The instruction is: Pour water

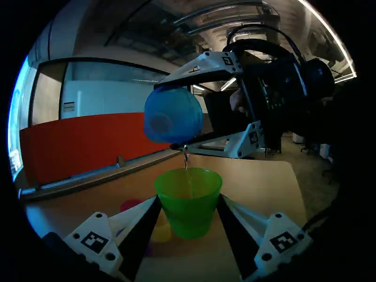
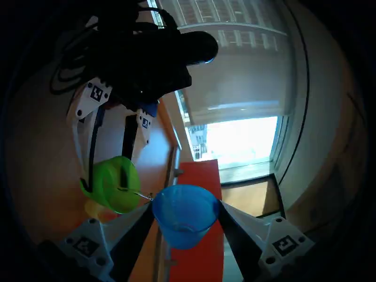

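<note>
Right claw point(image 2: 185, 205) grips one blue cup point(image 2: 184, 217), trickling water point(image 1: 186, 162) into one green cup point(image 1: 189, 209) gripped by left claw point(image 1: 188, 199).

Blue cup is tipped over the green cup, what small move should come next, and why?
Probably tilt the blue cup slightly further in the right tool: only a thin stream falls into the green cup, which the left tool holds upright directly beneath.
</note>
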`<state>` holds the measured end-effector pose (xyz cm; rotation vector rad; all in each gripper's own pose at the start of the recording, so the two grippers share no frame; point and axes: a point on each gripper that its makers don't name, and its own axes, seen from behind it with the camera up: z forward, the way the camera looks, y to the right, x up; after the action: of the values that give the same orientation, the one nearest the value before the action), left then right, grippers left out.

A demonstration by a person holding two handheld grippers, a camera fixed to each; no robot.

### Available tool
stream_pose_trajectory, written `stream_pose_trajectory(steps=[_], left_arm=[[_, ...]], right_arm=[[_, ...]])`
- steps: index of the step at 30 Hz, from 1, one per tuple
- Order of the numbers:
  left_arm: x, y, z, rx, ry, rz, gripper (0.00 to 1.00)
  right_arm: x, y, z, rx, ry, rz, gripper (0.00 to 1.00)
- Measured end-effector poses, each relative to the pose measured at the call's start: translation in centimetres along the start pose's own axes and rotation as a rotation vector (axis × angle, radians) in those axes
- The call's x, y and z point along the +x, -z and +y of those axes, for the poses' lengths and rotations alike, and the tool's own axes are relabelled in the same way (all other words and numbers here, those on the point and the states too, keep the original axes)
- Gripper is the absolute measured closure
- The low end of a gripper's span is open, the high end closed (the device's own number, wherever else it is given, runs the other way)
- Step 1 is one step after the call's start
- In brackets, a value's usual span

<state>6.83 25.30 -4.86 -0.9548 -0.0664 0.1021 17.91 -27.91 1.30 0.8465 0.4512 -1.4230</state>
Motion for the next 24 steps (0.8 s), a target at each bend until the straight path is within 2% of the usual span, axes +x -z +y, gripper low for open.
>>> stream_pose_trajectory(steps=[24], left_arm=[[-0.04,-0.16,0.07,-0.005,-0.005,-0.002,0.18]], right_arm=[[0.75,0.35,-0.16,0.003,0.078,-0.013,0.07]])
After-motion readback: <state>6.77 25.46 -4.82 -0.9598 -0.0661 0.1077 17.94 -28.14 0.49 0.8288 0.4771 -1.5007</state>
